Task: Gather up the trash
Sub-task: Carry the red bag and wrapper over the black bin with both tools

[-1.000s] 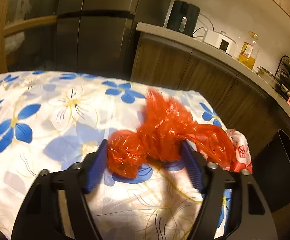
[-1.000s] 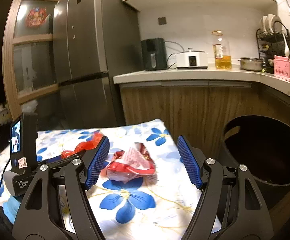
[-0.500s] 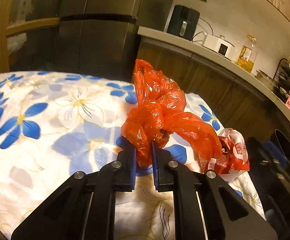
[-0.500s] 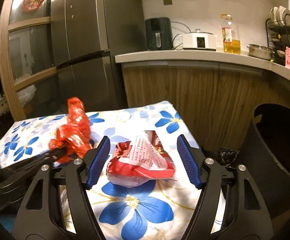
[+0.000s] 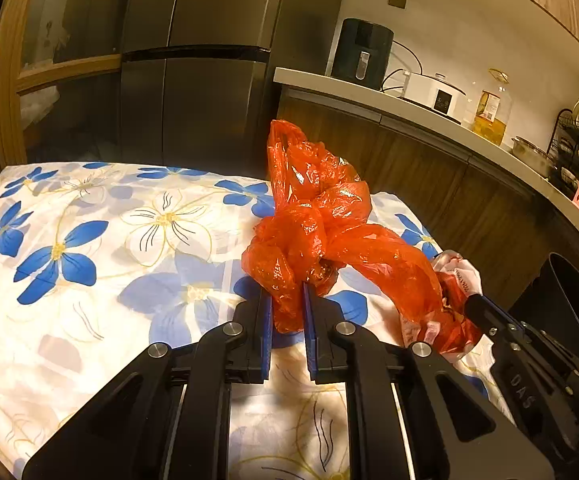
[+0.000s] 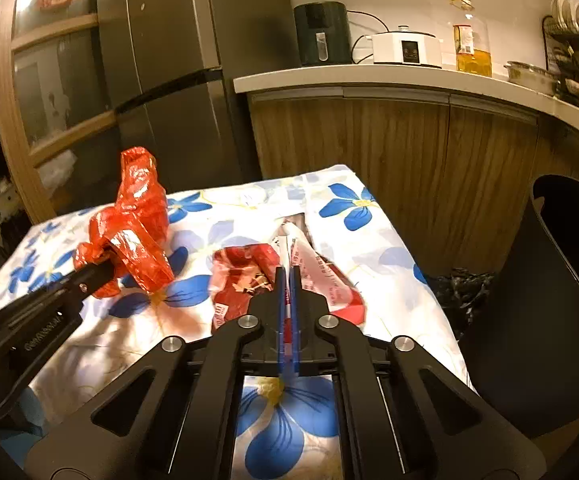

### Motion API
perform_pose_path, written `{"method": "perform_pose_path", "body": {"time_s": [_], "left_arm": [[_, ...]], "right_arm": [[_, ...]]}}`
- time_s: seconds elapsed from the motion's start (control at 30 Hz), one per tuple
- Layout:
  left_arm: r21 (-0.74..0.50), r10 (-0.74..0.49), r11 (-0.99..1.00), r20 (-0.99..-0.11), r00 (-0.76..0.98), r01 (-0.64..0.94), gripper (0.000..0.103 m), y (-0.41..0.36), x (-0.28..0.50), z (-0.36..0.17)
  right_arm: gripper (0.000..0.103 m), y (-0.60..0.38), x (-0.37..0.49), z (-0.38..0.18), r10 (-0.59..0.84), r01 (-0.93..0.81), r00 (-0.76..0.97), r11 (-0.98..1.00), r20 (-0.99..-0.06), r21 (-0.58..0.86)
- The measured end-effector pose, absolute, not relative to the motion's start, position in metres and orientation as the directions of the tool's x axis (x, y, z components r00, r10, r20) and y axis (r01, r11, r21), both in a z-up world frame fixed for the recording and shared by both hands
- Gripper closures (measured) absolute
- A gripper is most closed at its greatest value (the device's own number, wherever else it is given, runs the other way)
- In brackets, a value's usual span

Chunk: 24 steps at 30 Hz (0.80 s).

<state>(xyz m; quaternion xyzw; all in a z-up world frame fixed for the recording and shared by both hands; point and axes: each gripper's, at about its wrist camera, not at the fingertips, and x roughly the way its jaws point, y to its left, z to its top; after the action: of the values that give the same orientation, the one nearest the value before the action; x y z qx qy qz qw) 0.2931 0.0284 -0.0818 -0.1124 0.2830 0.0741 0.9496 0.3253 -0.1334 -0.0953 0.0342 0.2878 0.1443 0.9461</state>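
My left gripper (image 5: 285,300) is shut on a crumpled orange-red plastic bag (image 5: 313,224), held just above the flowered tablecloth (image 5: 89,248); the bag also shows in the right wrist view (image 6: 137,220). My right gripper (image 6: 288,276) is shut on a red and white snack wrapper (image 6: 249,276) that lies on the cloth near the table's right edge. The wrapper shows in the left wrist view (image 5: 457,280), partly behind the bag, with my right gripper (image 5: 474,305) on it.
A black trash bin (image 6: 549,320) stands open on the floor right of the table, with a black bag (image 6: 465,284) beside it. A wooden counter (image 6: 409,76) with appliances runs behind. A dark fridge (image 5: 193,80) stands at the back.
Both grippers have closed: the left on the orange bag, then the right on the snack wrapper. The orange bag now stands lifted off the cloth.
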Motion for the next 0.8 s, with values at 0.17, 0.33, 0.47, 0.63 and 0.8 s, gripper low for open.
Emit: {"method": "perform_pose_path", "body": {"time_s": [0.17,0.33,0.47,0.63,0.8], "left_arm": [[-0.158,0.075,0.969,-0.543,0.837,-0.189,0.09,0.017,0.284,-0.072],[-0.132,0.055,0.981,-0.519,0.853,-0.143,0.09,-0.008,0.273,-0.056],[-0.123,0.02,0.988,-0.492,0.87,-0.092,0.09,-0.035,0.262,-0.042],[-0.106,-0.053,0.994,-0.444,0.894,0.006,0.09,-0.082,0.246,-0.018],[-0.088,-0.122,0.992,-0.407,0.905,0.095,0.09,-0.128,0.234,-0.002]], "right_arm": [[0.102,-0.148,0.304,-0.079,0.298,-0.25,0.824,0.954,-0.482,0.163],[0.102,-0.172,0.274,-0.06,0.263,-0.224,0.87,0.964,-0.417,0.141],[0.102,-0.197,0.254,-0.042,0.224,-0.186,0.905,0.973,-0.361,0.138],[0.102,-0.238,0.226,-0.019,0.157,-0.118,0.946,0.981,-0.284,0.151],[0.102,-0.284,0.203,-0.003,0.063,-0.027,0.973,0.986,-0.223,0.162]]}}
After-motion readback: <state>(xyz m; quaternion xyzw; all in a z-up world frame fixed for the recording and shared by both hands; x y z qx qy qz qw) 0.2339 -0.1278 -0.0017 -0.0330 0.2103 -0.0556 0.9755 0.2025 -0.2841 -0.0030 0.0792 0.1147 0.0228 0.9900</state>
